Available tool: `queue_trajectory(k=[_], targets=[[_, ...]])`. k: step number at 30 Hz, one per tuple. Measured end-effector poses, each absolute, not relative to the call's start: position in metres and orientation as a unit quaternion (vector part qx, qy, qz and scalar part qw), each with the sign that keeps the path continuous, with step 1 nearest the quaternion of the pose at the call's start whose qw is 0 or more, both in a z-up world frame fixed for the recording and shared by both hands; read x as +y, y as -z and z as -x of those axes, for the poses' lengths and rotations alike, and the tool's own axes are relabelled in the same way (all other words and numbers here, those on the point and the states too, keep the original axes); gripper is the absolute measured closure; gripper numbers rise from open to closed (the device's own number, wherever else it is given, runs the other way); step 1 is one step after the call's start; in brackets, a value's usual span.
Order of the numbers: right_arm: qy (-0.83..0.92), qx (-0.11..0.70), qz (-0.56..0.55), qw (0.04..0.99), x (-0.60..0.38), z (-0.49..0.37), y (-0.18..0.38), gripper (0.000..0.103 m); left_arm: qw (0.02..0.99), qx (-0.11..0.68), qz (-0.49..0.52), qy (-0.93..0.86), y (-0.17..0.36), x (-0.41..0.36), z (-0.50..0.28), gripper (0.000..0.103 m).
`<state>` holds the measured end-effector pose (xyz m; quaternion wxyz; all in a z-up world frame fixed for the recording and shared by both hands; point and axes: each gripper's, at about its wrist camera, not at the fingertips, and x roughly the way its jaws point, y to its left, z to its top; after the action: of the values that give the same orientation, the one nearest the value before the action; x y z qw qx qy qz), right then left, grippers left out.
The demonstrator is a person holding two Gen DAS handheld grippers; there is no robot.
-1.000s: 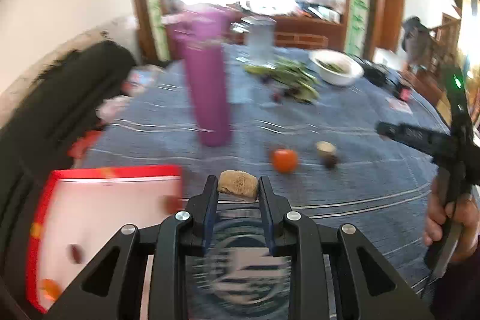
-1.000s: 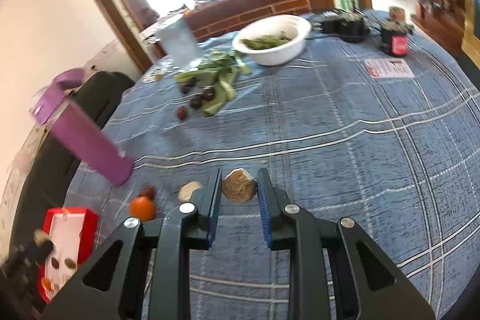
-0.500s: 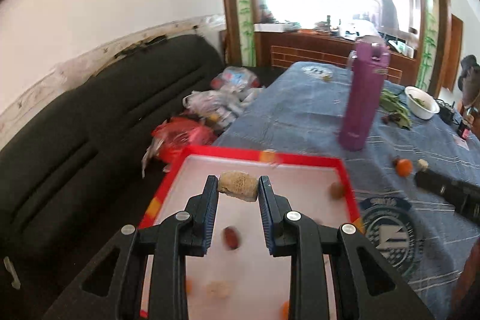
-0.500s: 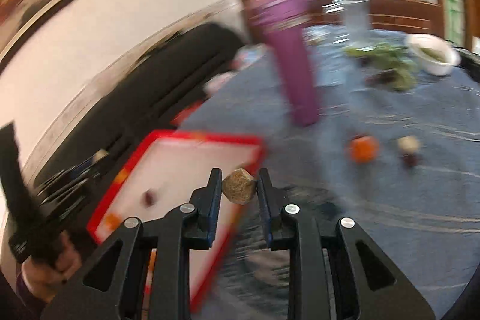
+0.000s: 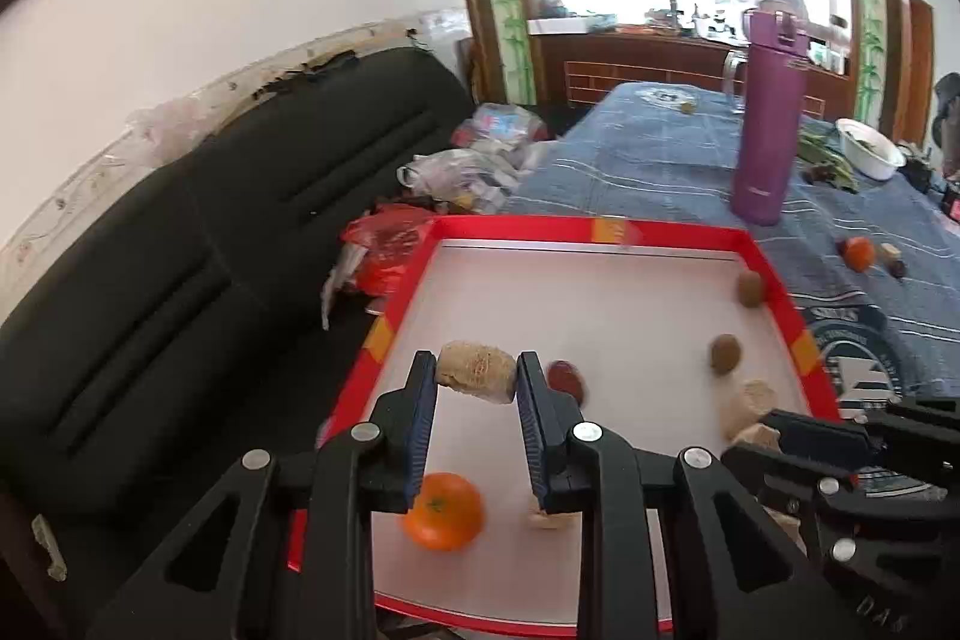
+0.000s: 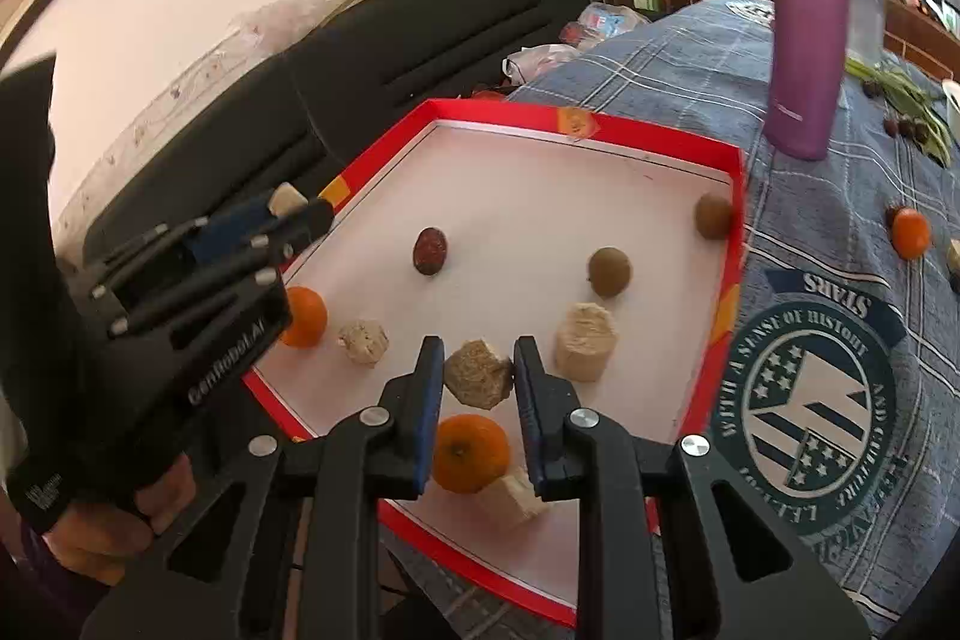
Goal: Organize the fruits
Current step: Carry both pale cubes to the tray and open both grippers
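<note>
While both tools are hovering over the red-rimmed white tray, the left gripper is clamping a tan cylindrical fibrous chunk and the right gripper is pinching a tan faceted fibrous chunk. Both chunks are looking light, stiff and rough-surfaced, probably crumbly; flat-face grips are suiting them.

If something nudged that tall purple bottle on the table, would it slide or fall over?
The purple bottle is tall with a narrow base, so a push near its lid would probably tip it. It stands on a blue checked tablecloth, which likely grips rather than lets it slide. Its weight, full or empty, cannot be told.
</note>
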<state>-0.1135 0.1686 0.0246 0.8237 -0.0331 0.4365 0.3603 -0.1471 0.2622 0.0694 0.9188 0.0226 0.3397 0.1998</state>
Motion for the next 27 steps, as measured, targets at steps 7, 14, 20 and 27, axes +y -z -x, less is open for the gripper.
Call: queue_trajectory(k=[7,14,20,27], targets=[[-0.357,0.447,0.033,0.82,0.181,0.106,-0.013,0.077,0.911,0.347,-0.019,-0.221,-0.064,0.279,0.143,0.077],[-0.349,0.459,0.051,0.815,0.195,0.097,0.0,0.077,0.902,0.37,-0.018,-0.222,-0.05,0.282,0.136,0.077],[-0.348,0.458,0.068,0.815,0.199,0.098,0.0,0.076,0.89,0.395,-0.02,-0.226,-0.04,0.281,0.132,0.071],[-0.363,0.444,0.04,0.818,0.179,0.092,-0.015,0.062,0.895,0.381,-0.014,-0.232,-0.049,0.28,0.136,0.038]])
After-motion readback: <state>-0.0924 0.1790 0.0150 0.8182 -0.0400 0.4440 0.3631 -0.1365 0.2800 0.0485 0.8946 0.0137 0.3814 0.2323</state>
